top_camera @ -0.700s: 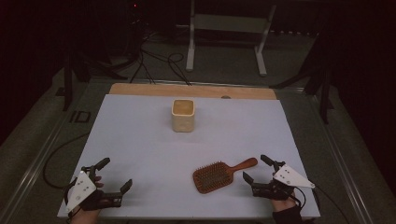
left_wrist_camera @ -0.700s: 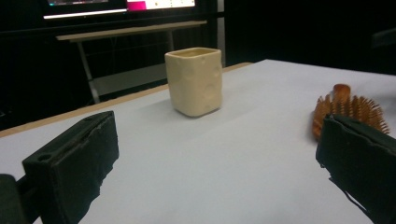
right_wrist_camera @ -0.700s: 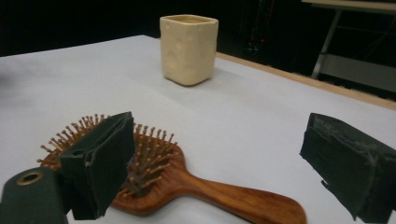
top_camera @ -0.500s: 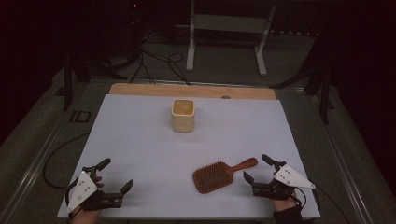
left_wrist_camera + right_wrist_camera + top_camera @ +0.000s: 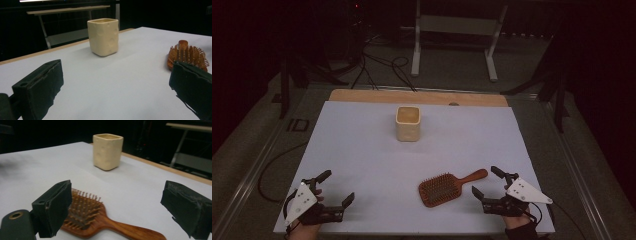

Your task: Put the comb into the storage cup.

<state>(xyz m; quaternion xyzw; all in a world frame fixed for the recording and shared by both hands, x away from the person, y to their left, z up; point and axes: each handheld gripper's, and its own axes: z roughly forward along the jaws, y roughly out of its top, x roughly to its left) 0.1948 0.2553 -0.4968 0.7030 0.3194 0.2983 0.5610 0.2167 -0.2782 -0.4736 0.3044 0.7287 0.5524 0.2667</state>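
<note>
Wooden paddle hairbrush (image 5: 444,187), bristles up, lying on white-covered desk (image 5: 362,150), well apart from cream square ceramic cup (image 5: 408,122), nearer the person. Right tongs (image 5: 489,182) just beside brush handle, wide, empty. Left tongs (image 5: 337,187) well apart, wide, empty.

Wooden hairbrush (image 5: 447,187) flat, bristles up, on the white table (image 5: 362,150), handle angled away.

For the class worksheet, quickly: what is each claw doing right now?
Left claw: open, holding nothing, resting at the near edge of the table.
Right claw: open, holding nothing, just beside the hairbrush.
</note>
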